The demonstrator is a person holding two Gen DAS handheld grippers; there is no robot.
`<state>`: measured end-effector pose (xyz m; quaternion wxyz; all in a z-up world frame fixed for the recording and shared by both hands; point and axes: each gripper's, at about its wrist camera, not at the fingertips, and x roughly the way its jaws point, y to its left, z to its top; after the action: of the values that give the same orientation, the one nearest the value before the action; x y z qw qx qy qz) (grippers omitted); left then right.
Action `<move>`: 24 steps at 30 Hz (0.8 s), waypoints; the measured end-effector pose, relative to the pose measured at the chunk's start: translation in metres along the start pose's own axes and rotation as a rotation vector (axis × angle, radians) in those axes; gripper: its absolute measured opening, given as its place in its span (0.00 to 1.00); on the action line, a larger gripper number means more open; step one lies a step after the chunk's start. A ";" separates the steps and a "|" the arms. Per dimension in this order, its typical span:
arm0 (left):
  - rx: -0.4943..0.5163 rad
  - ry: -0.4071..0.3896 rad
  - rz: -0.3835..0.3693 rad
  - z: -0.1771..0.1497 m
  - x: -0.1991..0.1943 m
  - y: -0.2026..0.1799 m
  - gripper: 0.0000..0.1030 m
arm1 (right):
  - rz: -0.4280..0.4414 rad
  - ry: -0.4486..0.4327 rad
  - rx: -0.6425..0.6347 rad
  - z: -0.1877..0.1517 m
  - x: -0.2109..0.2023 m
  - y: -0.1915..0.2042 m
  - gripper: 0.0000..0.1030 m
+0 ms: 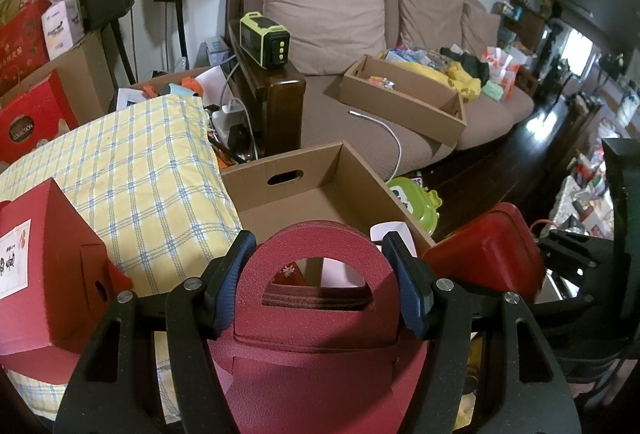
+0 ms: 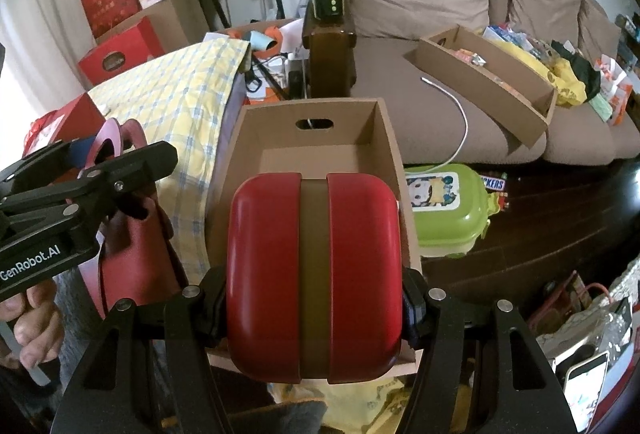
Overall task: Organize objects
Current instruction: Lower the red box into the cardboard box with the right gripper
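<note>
With the red case (image 2: 314, 274) clamped in the right gripper (image 2: 314, 308) (left gripper (image 1: 316, 282) grasping the red bag handle (image 1: 316, 274)), lower it level into the cardboard box (image 2: 312, 162).

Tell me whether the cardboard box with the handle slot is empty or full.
Empty as far as visible: the cardboard box shows bare floor and walls. The red case in the right gripper hides its near part.
</note>
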<state>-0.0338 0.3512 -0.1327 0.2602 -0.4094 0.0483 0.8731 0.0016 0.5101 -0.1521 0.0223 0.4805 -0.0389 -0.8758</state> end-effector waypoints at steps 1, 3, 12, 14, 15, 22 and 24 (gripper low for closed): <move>0.000 0.000 -0.002 0.000 0.000 0.000 0.60 | 0.000 0.002 -0.001 0.000 0.001 0.000 0.62; 0.001 0.000 -0.005 0.000 0.000 -0.001 0.60 | 0.000 0.007 -0.002 -0.001 0.002 0.000 0.62; 0.004 -0.007 -0.012 -0.006 0.002 -0.006 0.60 | -0.005 0.037 -0.013 -0.005 0.008 0.001 0.62; 0.001 -0.008 -0.012 -0.006 0.002 -0.006 0.60 | -0.009 0.045 -0.015 -0.006 0.010 0.001 0.62; 0.001 -0.008 -0.012 -0.006 0.002 -0.007 0.60 | -0.009 0.050 -0.017 -0.006 0.011 0.002 0.62; 0.005 -0.004 -0.017 -0.007 0.001 -0.009 0.60 | -0.004 0.083 -0.031 -0.010 0.019 0.003 0.62; 0.004 -0.003 -0.018 -0.008 0.000 -0.009 0.60 | -0.003 0.100 -0.040 -0.011 0.023 0.004 0.62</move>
<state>-0.0240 0.3572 -0.1370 0.2690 -0.4080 0.0461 0.8713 -0.0014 0.5035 -0.1772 0.0323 0.5234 -0.0196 -0.8513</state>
